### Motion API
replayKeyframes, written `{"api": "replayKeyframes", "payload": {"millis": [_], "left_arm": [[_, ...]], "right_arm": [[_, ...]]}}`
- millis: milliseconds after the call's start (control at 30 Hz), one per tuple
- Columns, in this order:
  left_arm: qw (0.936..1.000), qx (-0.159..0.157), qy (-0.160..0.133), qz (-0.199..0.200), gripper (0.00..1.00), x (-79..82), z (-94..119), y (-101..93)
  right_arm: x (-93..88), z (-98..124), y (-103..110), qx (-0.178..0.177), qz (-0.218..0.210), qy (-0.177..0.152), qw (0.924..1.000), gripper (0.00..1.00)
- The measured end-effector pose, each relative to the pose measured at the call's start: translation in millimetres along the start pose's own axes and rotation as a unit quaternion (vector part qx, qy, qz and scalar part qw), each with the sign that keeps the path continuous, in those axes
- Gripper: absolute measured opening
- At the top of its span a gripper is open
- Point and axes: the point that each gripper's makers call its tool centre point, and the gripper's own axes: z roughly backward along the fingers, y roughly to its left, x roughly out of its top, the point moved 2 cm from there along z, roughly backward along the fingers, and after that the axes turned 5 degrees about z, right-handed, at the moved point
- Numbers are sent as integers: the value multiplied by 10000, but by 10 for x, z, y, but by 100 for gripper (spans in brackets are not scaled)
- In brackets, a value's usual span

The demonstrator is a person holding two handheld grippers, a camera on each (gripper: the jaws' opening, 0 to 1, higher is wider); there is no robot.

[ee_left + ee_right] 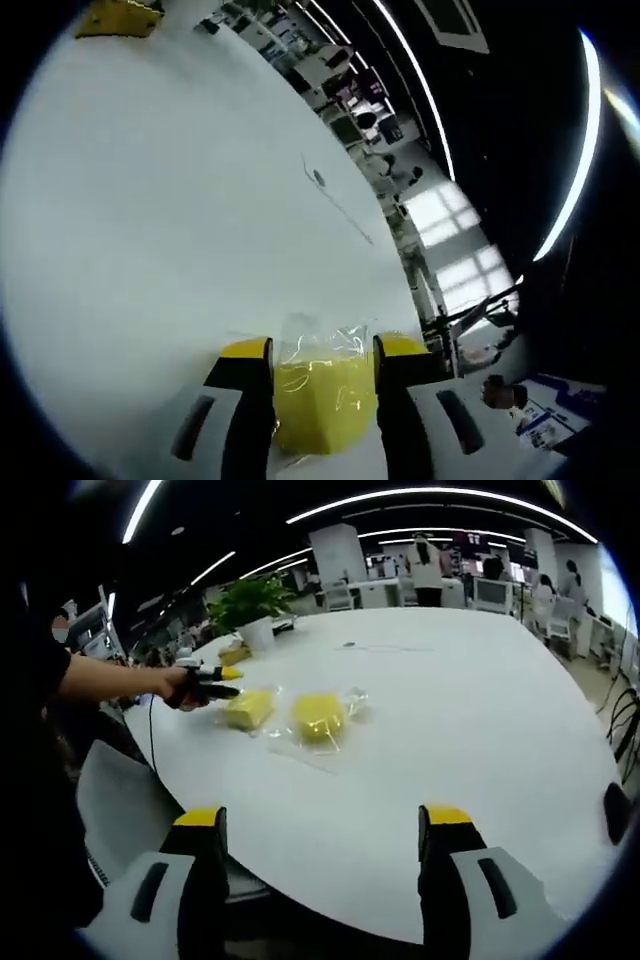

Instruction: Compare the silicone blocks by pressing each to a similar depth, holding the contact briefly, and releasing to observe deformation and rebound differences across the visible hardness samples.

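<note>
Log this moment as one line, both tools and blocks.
left tool: jaws astride bagged yellow block, contact unclear | right tool: open, empty, back from table | second yellow block: untouched

Black fingers [203,880] with yellow tips, white slotted gripper bodies, dark short sleeve [30,670].

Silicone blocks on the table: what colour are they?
Yellow, in clear wrap; both silicone blocks show best in the right gripper view.
</note>
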Motion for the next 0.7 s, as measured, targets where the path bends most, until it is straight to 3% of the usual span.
{"api": "replayKeyframes", "payload": {"millis": [100, 167, 300, 433, 533, 700], "left_arm": [[9999, 146, 40, -6, 34, -14, -49, 117], [9997, 230, -81, 59, 31, -6, -59, 165], [9977, 28, -218, 634, 23, -40, -102, 154], [9984, 5, -215, 532, 13, -68, -109, 184], [9964, -125, -311, 774, 9, -47, -111, 165], [9976, -238, -444, 482, 0, -13, -112, 106]], "right_arm": [[49, -5, -54, -172, -30, -80, 9998, 79], [69, -10, -32, -86, -151, -109, 9998, 78], [54, -21, -43, -148, -111, -63, 9998, 79], [-32, -34, -106, -333, -44, 6, 9994, 82], [-88, -28, -100, -334, -126, 42, 9994, 82], [-170, -24, -66, -320, -33, 211, 9993, 80]]}}
